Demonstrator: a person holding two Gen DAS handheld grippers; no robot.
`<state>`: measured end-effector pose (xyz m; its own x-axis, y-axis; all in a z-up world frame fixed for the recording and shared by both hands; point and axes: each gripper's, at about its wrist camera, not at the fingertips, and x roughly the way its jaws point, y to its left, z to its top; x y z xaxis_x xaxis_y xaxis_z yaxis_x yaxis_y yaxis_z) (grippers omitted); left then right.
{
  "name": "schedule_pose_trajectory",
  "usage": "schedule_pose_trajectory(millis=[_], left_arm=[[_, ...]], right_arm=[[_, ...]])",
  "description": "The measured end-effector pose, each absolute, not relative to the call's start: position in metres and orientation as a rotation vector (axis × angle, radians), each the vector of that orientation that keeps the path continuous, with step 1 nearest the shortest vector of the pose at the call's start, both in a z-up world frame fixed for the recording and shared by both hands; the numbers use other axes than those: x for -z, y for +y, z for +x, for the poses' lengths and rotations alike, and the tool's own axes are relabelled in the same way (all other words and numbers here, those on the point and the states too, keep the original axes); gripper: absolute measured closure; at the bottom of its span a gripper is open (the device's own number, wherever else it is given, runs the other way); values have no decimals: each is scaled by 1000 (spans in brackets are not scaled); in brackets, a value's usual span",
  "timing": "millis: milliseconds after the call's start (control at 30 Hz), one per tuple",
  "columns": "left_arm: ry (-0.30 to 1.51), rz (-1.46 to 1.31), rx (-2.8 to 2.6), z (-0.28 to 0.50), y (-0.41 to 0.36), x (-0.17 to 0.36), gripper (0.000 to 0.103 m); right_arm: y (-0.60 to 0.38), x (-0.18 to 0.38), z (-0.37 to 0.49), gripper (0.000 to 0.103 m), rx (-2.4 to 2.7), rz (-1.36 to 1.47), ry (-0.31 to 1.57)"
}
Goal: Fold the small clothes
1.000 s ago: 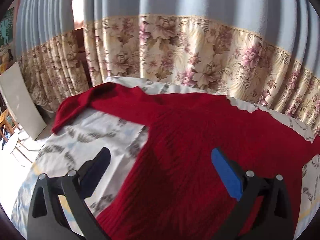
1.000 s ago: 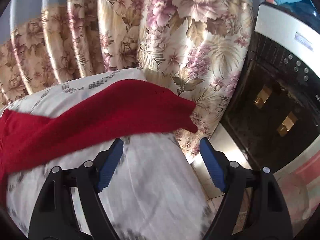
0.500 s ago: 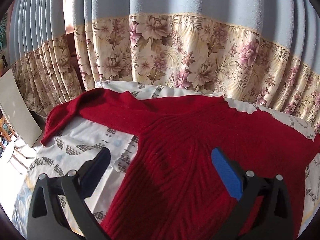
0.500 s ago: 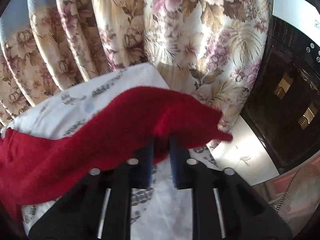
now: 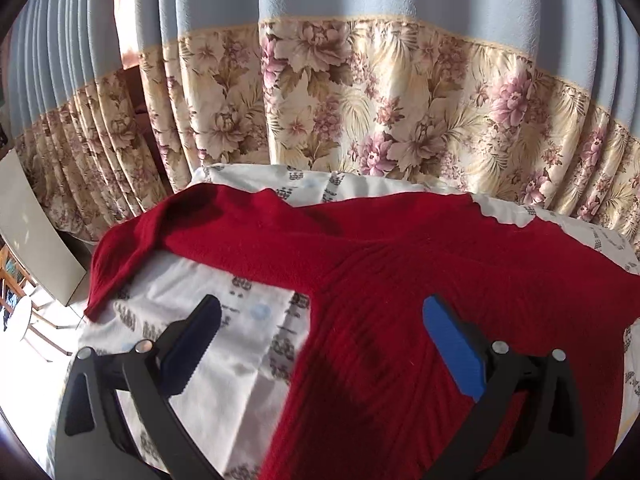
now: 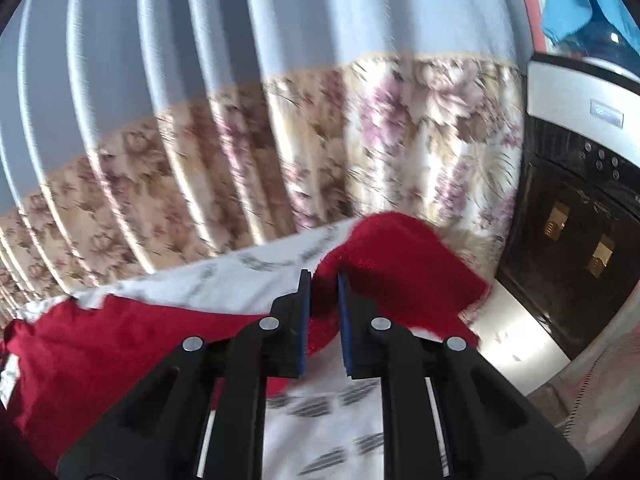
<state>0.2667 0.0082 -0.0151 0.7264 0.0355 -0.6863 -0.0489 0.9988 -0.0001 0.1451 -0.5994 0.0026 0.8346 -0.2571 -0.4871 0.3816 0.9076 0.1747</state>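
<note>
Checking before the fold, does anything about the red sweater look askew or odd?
Yes: the red sweater lies crooked. Its left sleeve droops off the bed's edge, and the right gripper has pinched the other sleeve up off the sheet.

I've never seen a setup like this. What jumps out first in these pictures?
The red sweater, spread across a white patterned sheet. The right claw pinches one sleeve; the left claw hangs open above the body. Behind hangs a blue, flowered curtain.

Floral curtain (image 5: 360, 120), printed white sheet (image 5: 224, 360), black water dispenser (image 6: 576, 216) beside it.
</note>
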Motion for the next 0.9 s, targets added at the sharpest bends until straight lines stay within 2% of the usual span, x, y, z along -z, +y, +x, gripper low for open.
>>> schedule_pose_trajectory(millis=[500,900], left_arm=[[732,-49,11,298,30,5,2],[745,-47,-7,316,56,4,2]], right_arm=[[-449,-21,192,90,174,251,439],[-273,3,265,90,-63,193,515]])
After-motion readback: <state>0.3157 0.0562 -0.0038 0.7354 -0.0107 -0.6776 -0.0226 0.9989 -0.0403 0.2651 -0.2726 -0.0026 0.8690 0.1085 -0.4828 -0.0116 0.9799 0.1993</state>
